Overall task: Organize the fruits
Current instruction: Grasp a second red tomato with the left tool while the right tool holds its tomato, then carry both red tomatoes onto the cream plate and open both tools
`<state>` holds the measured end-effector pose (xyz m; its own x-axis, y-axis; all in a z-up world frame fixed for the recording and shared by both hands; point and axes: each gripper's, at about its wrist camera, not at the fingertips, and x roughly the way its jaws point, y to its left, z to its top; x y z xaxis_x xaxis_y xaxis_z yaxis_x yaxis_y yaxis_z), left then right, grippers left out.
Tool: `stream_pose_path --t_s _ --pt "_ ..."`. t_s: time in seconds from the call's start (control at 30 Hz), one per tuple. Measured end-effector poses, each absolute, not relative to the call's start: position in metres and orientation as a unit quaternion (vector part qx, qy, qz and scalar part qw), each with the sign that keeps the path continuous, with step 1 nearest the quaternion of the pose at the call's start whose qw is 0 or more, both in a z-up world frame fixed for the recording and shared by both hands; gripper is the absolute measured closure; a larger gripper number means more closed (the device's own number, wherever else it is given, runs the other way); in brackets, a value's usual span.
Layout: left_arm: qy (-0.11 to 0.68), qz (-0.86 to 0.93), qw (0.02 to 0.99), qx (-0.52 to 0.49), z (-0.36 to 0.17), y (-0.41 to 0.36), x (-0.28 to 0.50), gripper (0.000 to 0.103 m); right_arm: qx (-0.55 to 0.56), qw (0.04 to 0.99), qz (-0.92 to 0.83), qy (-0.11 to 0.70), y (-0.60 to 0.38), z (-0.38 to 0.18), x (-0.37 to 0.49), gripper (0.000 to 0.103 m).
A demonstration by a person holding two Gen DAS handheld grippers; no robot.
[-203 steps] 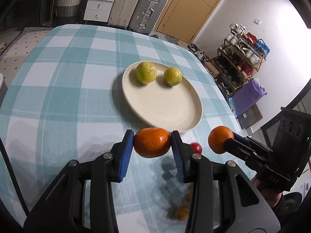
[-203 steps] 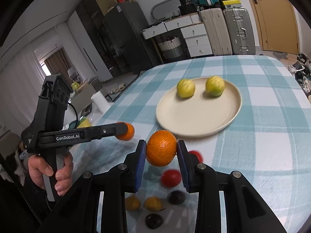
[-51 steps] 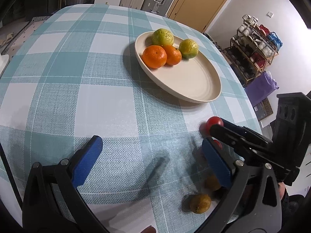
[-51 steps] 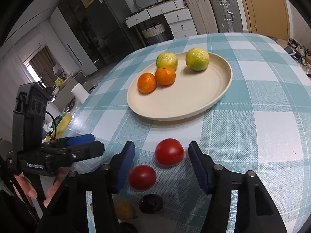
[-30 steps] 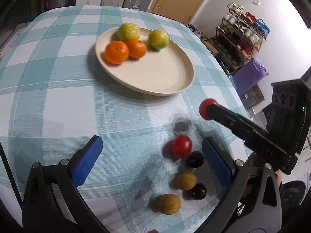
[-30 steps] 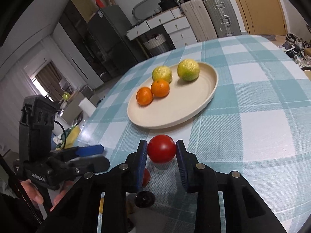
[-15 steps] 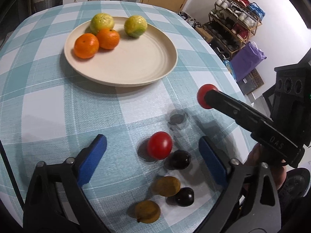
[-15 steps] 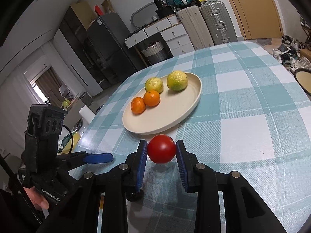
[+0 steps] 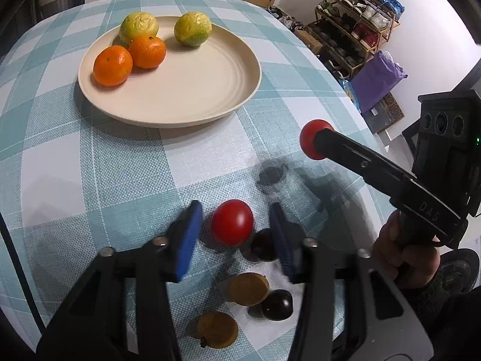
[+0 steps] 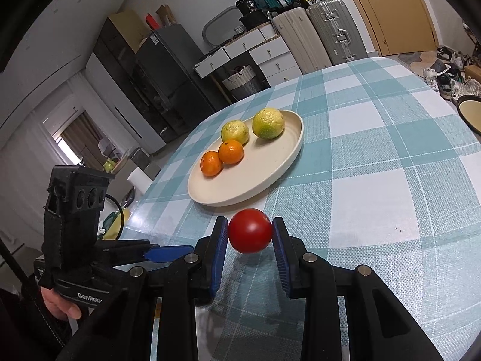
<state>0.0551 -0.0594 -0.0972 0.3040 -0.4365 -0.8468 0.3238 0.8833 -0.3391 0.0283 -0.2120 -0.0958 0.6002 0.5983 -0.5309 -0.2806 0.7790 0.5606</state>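
A cream plate (image 9: 192, 96) on the checked table holds two oranges (image 9: 112, 65) and two yellow-green citrus fruits (image 9: 192, 29). My left gripper (image 9: 234, 234) is open, its blue pads on either side of a red tomato (image 9: 232, 226) that lies on the cloth, with gaps on both sides. My right gripper (image 10: 250, 240) is shut on a second red tomato (image 10: 250, 230) and holds it above the table, short of the plate (image 10: 255, 180). That held tomato also shows in the left wrist view (image 9: 311, 138).
Dark plums (image 9: 264, 245) and brown round fruits (image 9: 249, 288) lie on the cloth near the table's front edge, close to the left gripper. Another dish (image 10: 470, 114) sits beyond the table's right edge. Furniture and suitcases stand behind the table.
My left gripper has moved down and forward around the tomato on the cloth and its jaws have narrowed. My right gripper has lifted its tomato higher.
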Motion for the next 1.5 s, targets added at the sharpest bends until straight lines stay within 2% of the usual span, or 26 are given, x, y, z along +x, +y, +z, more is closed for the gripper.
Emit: stream_pose_path --t_s 0.07,0.4,0.7,1.2,1.5 --pt "0.544 -0.240 0.803 -0.045 -0.098 -0.061 0.055 0.079 0.218 0.867 0.256 0.367 -0.213 -0.097 0.028 0.072" --pt "0.548 -0.243 0.800 -0.033 -0.093 -0.064 0.058 0.079 0.227 0.862 0.269 0.366 -0.215 -0.098 0.028 0.072" --pt "0.520 -0.252 0.815 -0.046 -0.065 -0.058 0.075 0.079 0.220 0.862 0.268 0.369 -0.213 -0.097 0.035 0.072" --pt "0.495 -0.243 0.830 -0.084 -0.040 -0.052 0.153 0.079 0.204 0.866 0.260 0.376 -0.207 -0.082 0.071 0.072" --pt "0.497 -0.225 0.832 -0.105 -0.047 -0.048 0.200 0.079 0.194 0.869 0.255 0.378 -0.203 -0.074 0.104 0.072"
